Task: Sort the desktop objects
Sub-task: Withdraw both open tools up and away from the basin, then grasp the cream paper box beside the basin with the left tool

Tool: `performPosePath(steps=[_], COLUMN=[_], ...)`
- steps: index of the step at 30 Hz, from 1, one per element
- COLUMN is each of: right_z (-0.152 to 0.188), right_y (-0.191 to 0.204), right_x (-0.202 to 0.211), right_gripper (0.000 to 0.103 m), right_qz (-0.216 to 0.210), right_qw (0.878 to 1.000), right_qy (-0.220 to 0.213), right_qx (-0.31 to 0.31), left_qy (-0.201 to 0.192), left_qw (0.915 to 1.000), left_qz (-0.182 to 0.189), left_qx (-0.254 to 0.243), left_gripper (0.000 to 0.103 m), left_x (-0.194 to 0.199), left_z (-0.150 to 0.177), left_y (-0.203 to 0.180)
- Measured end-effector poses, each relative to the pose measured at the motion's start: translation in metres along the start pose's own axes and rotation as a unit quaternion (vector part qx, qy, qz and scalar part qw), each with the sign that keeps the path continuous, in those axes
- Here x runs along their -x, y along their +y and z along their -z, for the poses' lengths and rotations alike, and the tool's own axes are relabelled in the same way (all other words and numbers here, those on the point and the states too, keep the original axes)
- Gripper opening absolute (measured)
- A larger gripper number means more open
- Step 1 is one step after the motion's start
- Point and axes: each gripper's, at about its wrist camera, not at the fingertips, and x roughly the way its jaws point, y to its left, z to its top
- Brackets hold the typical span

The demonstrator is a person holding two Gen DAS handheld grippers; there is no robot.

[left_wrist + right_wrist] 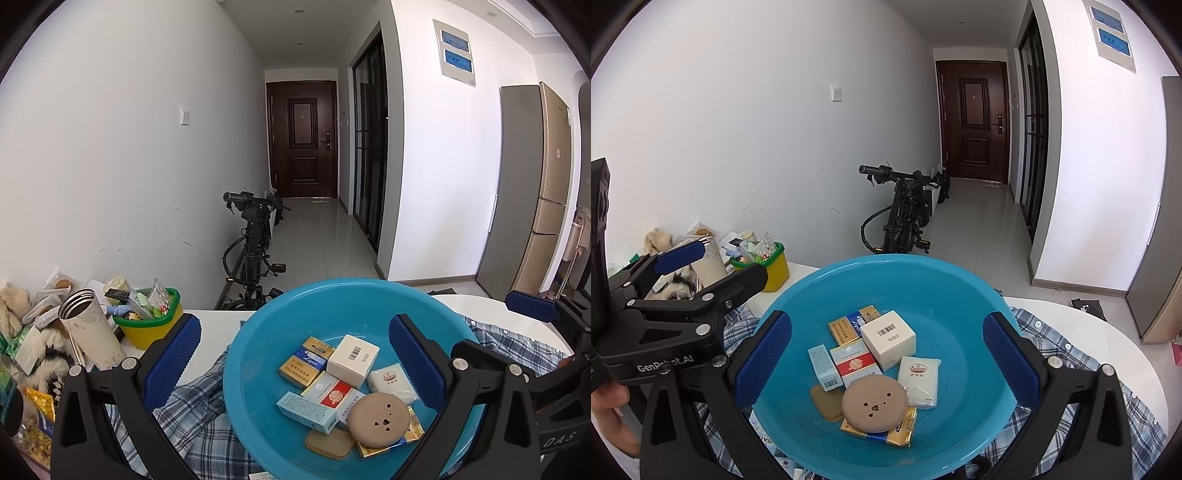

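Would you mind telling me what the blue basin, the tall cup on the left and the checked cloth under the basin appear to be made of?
The blue basin looks like moulded plastic: uniform colour, smooth glossy wall with soft sheen. The tall cup seems to be steel inside, with a bright metallic rim, and a matte, cream, faintly patterned outside, possibly a coating or sleeve. The checked cloth appears to be woven shirt fabric: it wrinkles and carries buttons.

White walls (110,129) frame a pale tiled hallway floor (317,236) running to a dark wooden door (302,138) — a black bicycle (255,243) leans along the left wall. Dark-framed glass sliding doors (369,147) stand on the right, with a tall refrigerator (532,192) nearer — daylight fills the room.
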Motion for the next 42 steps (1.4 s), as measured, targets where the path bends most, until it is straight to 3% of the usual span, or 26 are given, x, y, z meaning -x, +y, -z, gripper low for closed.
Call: performPosePath(steps=[6,10,12,17,22,26,31,37,42], right_z=[-0.003,-0.005,-0.006,-0.007,0.015,0.046,0.092,0.128,0.139], right_y=[0.001,0.005,0.008,0.021,0.021,0.011,-0.005,-0.017,-0.023], right_x=[0.010,0.020,0.026,0.064,0.094,0.103,0.101,0.095,0.088], right_gripper=[0.103,0.103,0.103,0.103,0.103,0.103,0.103,0.103,0.103], right_qz=[-0.002,0.003,-0.009,-0.058,-0.040,-0.026,-0.032,-0.025,-0.025], right_qw=[1.000,1.000,1.000,0.997,0.998,0.999,0.999,0.998,0.997], right_qy=[-0.011,-0.019,-0.018,-0.044,-0.038,-0.013,0.025,0.053,0.066], right_qx=[0.000,0.005,0.007,0.007,0.018,0.026,0.017,0.012,0.012], left_qy=[-0.030,-0.036,-0.034,-0.072,-0.084,-0.063,-0.029,0.041,0.103], left_qw=[0.9995,0.9989,0.9986,0.9949,0.9931,0.9914,0.9939,0.9958,0.9915], left_qz=[0.002,0.027,0.036,0.069,0.081,0.113,0.105,0.081,0.078], left_qx=[0.012,0.014,0.020,0.018,0.008,0.017,0.016,-0.010,-0.013], left_gripper=[0.103,0.103,0.103,0.103,0.103,0.103,0.103,0.103,0.103], left_x=[0.026,0.047,0.061,0.118,0.153,0.161,0.153,0.110,0.063], left_z=[-0.007,-0.008,-0.006,0.003,0.026,0.053,0.088,0.129,0.157], left_y=[0.006,0.008,0.011,0.014,0.012,0.014,0.014,0.006,-0.007])
